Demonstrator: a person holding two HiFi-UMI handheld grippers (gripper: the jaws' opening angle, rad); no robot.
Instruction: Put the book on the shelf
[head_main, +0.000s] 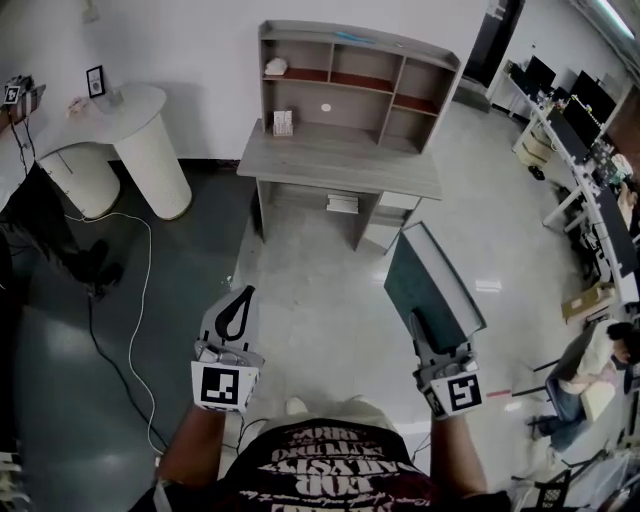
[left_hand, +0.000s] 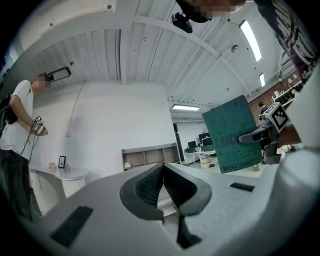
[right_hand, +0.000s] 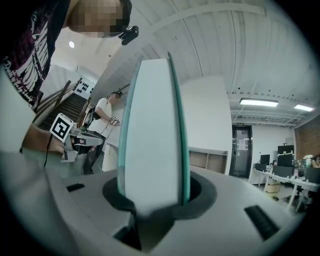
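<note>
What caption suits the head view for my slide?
Teal book clamped in the right gripper, left gripper shut and empty, both pointed toward the shelf ahead.

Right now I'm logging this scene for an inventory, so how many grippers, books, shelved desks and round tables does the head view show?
Grippers: 2, the left gripper and the right gripper
Teal book: 1, clamped in the right gripper
Wooden desk with shelf unit: 1
White round table: 1
Total: 5
</note>
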